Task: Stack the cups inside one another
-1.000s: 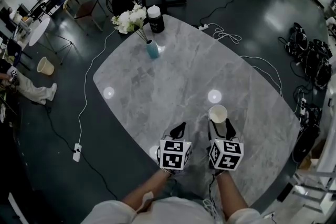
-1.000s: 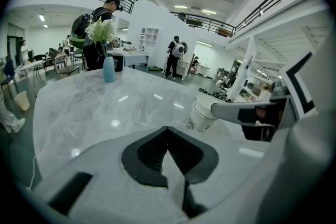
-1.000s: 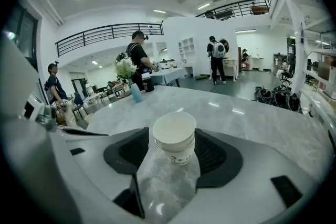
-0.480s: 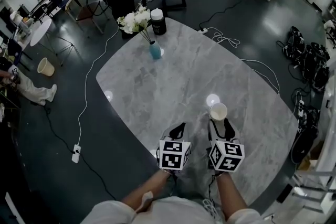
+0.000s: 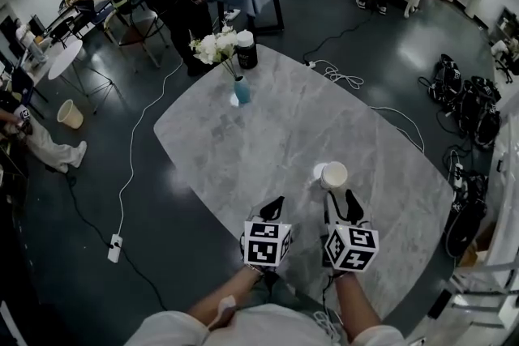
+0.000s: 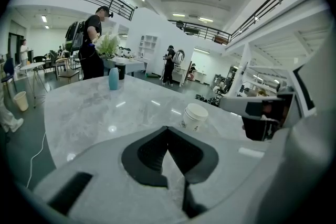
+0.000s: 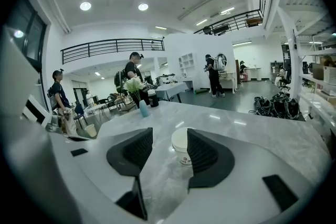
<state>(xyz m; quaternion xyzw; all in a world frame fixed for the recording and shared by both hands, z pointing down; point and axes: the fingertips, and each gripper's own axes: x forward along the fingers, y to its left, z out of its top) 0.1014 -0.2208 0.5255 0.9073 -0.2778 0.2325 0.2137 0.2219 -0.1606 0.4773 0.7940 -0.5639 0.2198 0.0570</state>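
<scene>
A white paper cup (image 5: 333, 175) stands upright on the grey marble table (image 5: 268, 134), right of the middle. My right gripper (image 5: 340, 197) hangs just short of it, open. Its jaws have just been closing a little, and nothing is between the pads. In the right gripper view the cup (image 7: 181, 147) shows in the gap of the right gripper (image 7: 169, 136), beyond the tips. My left gripper (image 5: 274, 207) is to the left, shut and empty. The left gripper view has the left gripper (image 6: 168, 129) closed to a point, with the cup (image 6: 194, 117) ahead to the right.
A blue vase with white flowers (image 5: 241, 90) and a black canister with a white lid (image 5: 246, 49) stand at the table's far end. A white cable (image 5: 336, 75) lies over the far right edge. People stand beyond the table; bags (image 5: 458, 97) lie on the floor at right.
Both grippers have drawn back toward me and risen. The cup, which stood between the right jaw tips a second ago, now stands free ahead of them.
</scene>
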